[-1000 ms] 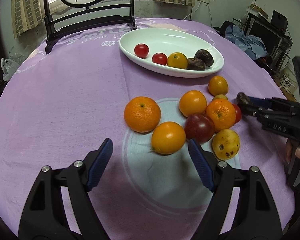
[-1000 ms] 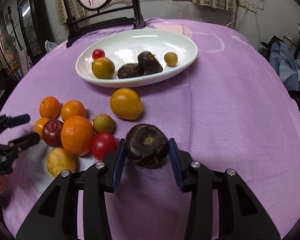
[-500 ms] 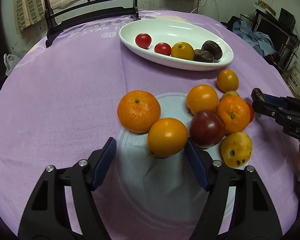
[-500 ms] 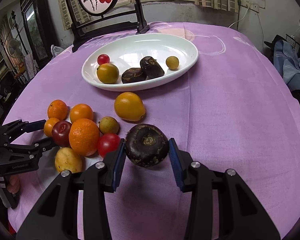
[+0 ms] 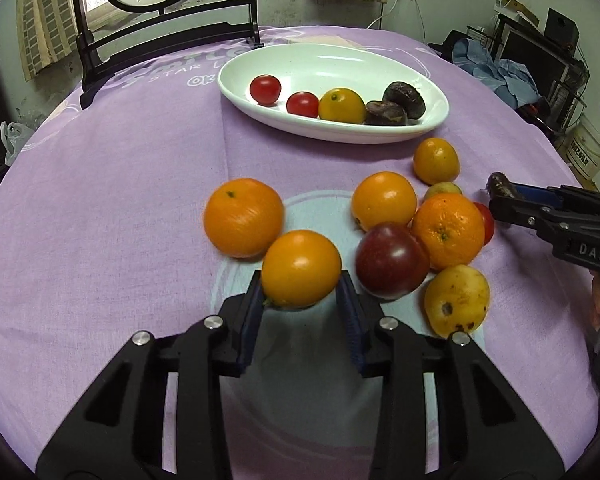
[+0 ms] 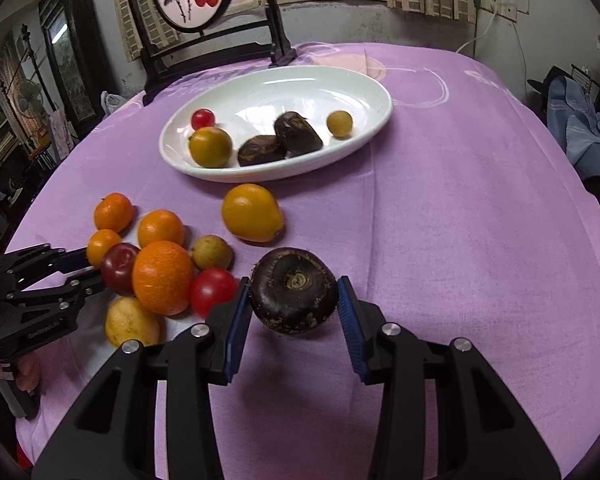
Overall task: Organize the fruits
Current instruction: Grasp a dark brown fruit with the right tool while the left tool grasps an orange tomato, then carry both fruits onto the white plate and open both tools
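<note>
Looking through the left wrist camera, I have the left gripper [image 5: 301, 294] pinching a smooth orange fruit [image 5: 301, 267]; its blue pads press both sides, where half a second ago they stood spread on either side of it. The fruit sits on the pale printed circle of the purple tablecloth [image 5: 100, 200], near the table's near edge. A large mandarin [image 5: 243, 217] touches it on the left, and a dark red plum [image 5: 391, 259] lies just beside the right pad. Beyond the plum sit a dimpled orange [image 5: 448, 231], another smooth orange fruit [image 5: 384, 201] and a spotted yellow fruit [image 5: 457, 300]. The white oval dish [image 5: 432, 120] toward the far edge holds two cherry tomatoes [image 5: 265, 89], a yellow citrus [image 5: 342, 105] and two dark water chestnuts [image 5: 404, 100]. The right gripper [image 5: 500, 196] reaches in from the right edge with something dark at its tip.

From the right wrist camera, that gripper [image 6: 294, 306] is clamped on a dark water chestnut [image 6: 294, 290], held above the cloth as before; the view sits higher and the dish [image 6: 380, 120] looks nearer than earlier. A red tomato [image 6: 212, 290] lies just left of its left pad. The left gripper [image 6: 85, 266] enters from the left edge, its fingers around an orange fruit behind the plum [image 6: 118, 268].
</note>
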Tool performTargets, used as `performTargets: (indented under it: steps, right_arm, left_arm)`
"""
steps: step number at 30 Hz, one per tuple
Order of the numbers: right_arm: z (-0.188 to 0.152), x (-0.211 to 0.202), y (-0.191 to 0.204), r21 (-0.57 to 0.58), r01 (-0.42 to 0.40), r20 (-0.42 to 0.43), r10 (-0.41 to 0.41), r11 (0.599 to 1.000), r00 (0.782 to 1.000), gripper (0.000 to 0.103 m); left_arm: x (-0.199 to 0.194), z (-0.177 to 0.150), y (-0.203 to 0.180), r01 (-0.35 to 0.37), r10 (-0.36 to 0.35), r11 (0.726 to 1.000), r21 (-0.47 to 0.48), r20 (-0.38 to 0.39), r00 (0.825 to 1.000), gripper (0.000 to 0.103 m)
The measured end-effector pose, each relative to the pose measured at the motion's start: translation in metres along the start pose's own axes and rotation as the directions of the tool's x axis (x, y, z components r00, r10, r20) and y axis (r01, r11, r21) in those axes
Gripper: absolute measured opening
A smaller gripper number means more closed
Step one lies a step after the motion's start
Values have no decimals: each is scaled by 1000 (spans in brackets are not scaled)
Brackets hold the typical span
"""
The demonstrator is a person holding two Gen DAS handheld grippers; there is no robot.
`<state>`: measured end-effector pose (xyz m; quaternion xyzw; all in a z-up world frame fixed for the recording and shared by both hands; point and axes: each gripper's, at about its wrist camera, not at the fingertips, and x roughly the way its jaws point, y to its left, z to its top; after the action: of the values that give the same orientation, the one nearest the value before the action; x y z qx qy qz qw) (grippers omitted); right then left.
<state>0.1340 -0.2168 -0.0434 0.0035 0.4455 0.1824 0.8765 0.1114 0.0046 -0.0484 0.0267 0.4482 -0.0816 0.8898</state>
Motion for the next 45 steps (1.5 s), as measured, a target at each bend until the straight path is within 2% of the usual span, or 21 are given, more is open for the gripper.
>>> performTargets:
  steps: [7, 13, 17, 20, 23, 26, 28, 36, 40, 43, 45]
  right_arm:
    - [0, -3, -1, 5, -3, 13, 3, 1000, 1000, 43]
    - [0, -11, 4, -12, -14, 49, 15, 1000, 999, 43]
    - [1, -15, 9, -8, -55, 54, 55, 998, 997, 43]
    - [3, -22, 20, -38, -31, 79, 34, 999, 996, 43]
    - [9, -30, 29, -50, -57, 102, 62, 997, 993, 43]
    - [25, -29, 38, -98, -13, 98, 23, 995, 995, 43]
    - [40, -22, 41, -124, 8, 95, 4, 992, 996, 43]
    - [97, 26, 46, -158, -2, 103, 18, 988, 994, 43]
    - [110, 51, 51, -167, 10, 87, 5, 986, 996, 43]
    - [114, 57, 50, -152, 0, 105, 16, 988, 994, 43]
    - [116, 59, 51, -156, -5, 103, 21, 988, 994, 46]
  left_arm:
    - [-9, -4, 1, 7, -7, 1000, -5, 2, 1000, 37]
    - [-36, -3, -5, 20, -21, 999, 28, 48, 999, 37]
    - [-48, 8, -9, 32, -35, 999, 44, 75, 997, 37]
    - [-49, 25, -17, 29, -36, 996, 80, 87, 996, 37]
    - [-47, 47, -20, 32, -39, 997, 77, 94, 995, 37]
    - [-42, 71, -19, 48, -53, 997, 56, 99, 994, 37]
    - [-34, 87, -17, 31, -36, 998, 55, 106, 994, 37]
    - [14, 136, 4, -10, 12, 999, -47, 46, 999, 37]
    - [37, 148, 11, -28, 29, 997, -72, 12, 1000, 37]
    - [50, 151, 13, -24, 23, 997, -78, -11, 1000, 37]
    - [56, 152, 15, -21, 19, 995, -100, -16, 1000, 38]
